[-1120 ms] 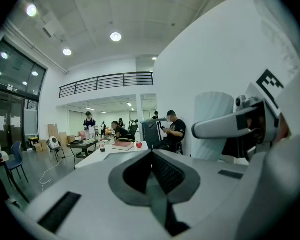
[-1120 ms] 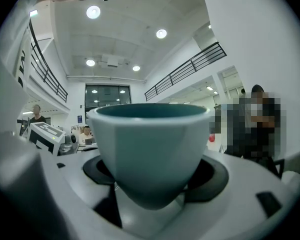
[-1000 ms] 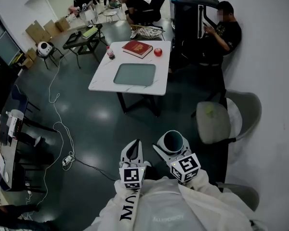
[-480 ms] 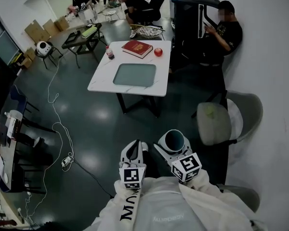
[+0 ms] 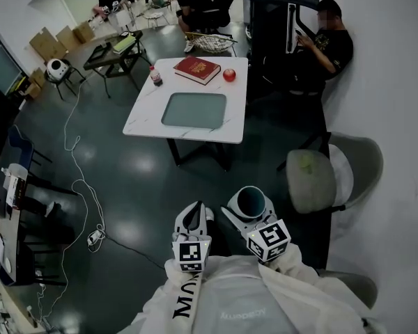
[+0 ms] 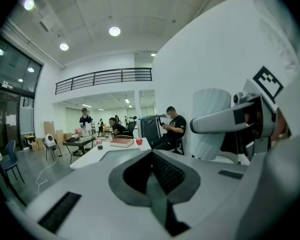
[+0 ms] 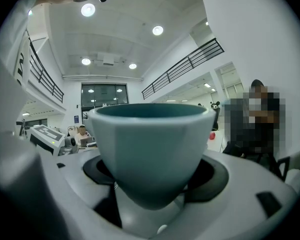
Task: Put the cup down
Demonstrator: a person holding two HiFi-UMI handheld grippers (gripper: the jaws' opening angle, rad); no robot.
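Pale teal ceramic cup (image 7: 150,144) sits upright between the jaws of the right gripper (image 5: 250,207), which stand wide and clamp its sides, low in the centre of the head view. Just left of it, the left gripper (image 5: 191,219) has its jaws pressed together on nothing. The white square table (image 5: 143,113) stands well apart, upper centre.

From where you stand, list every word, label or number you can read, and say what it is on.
No text reads surely.
sleeve: large dark letters, sideways and creased, unsure.
chest print: too faint.
red book cover: too small.
marker cubes: square patterns only.
cup: plain.
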